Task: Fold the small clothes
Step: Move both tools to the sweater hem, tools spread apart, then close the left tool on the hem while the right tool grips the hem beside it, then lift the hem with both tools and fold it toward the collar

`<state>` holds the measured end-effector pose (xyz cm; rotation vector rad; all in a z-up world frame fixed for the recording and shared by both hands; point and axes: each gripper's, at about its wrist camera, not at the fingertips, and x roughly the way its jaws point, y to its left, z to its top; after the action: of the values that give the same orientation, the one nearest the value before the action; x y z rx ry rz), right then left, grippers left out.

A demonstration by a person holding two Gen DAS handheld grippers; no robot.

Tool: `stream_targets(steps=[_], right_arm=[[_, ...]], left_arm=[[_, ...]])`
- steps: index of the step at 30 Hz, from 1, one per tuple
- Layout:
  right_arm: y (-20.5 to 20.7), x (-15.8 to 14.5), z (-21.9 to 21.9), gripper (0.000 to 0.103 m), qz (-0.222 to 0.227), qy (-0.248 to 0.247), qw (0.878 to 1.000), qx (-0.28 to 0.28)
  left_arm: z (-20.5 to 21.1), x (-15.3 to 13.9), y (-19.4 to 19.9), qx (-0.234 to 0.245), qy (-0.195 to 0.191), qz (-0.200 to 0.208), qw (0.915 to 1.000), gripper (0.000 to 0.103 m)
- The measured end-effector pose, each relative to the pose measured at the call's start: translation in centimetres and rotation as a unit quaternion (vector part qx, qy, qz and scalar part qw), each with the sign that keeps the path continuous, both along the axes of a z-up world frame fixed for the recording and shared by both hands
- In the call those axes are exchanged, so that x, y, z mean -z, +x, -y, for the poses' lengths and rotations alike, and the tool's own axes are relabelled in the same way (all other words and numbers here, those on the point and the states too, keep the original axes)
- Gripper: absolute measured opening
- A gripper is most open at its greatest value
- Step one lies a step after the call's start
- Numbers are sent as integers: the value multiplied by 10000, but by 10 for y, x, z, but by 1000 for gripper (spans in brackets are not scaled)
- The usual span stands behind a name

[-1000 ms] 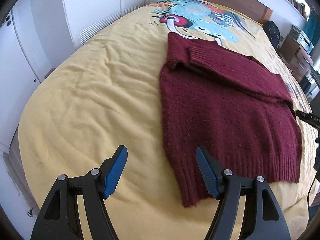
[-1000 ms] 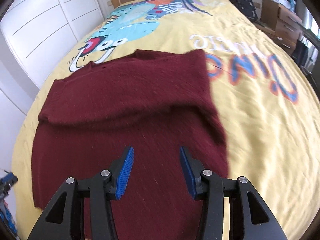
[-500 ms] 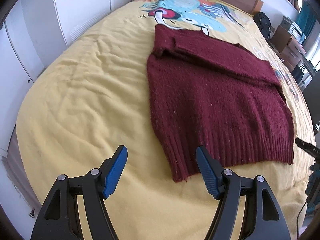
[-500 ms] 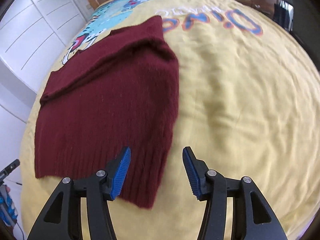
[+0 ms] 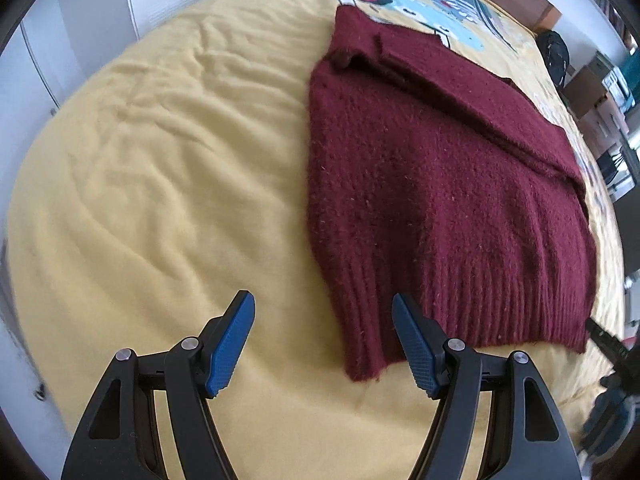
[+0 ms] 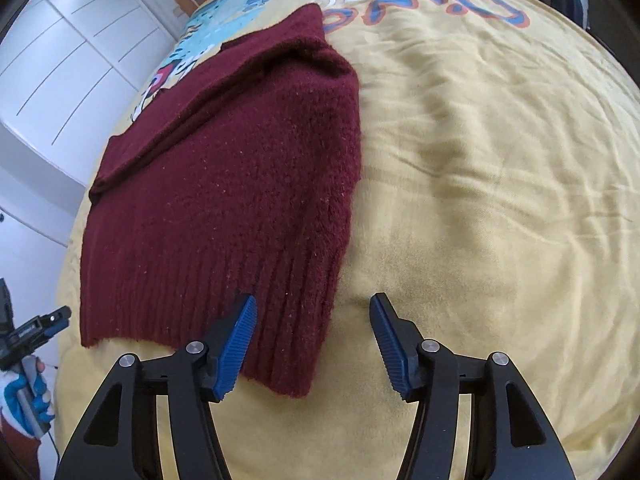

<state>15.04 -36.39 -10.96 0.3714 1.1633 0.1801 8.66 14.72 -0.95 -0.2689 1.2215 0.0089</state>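
The left tool (image 5: 322, 342) is spread wide and empty, its blue ribbed pads hanging just above the near left hem corner of the dark red knitted sweater (image 5: 432, 200). The right tool (image 6: 313, 344) is likewise spread and empty, straddling the opposite hem corner. The sweater lies flat on the yellow printed bed cover (image 5: 160, 168), sleeves already folded across its upper part, so the step in hand looks like grasping the ribbed hem for the bottom-to-top fold. The next move calls for lowering both tools, pinching each corner, then lifting them evenly toward the collar. Only the left view shows the folded sleeve cuff; only the right view shows the orange lettering (image 6: 460, 4) and a gloved hand (image 6: 28, 396).
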Motion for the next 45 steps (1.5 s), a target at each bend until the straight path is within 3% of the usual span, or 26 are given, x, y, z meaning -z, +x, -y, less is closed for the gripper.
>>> stream_targets(steps=[7,14,19,26,29,32,45], right_arm=[[14,3,-6,65,-23,5,9996,-268],[22,7,-21,65,-32,225,9980,-598],[22,9,-19,62,-11,376,9979,-531],[19,9,-16,51,-36,492,9976,-492],[17,9,-16,33,-52,592,9969,-515],[15,10,-16,17,-84,689,9961,-550],[15,-20,-14,11,340,432,9964,-639]], left_arm=[[7,27,17,4,-342,-311,9989,66],[11,36,23,148,-676,-352,9970,64],[8,37,23,279,-903,-335,9950,48],[9,36,17,411,-1019,-337,9934,29],[8,36,15,435,-1120,-327,9922,17],[1,35,11,345,-1274,-294,9908,13],[5,1,9,493,-1022,194,9934,11]])
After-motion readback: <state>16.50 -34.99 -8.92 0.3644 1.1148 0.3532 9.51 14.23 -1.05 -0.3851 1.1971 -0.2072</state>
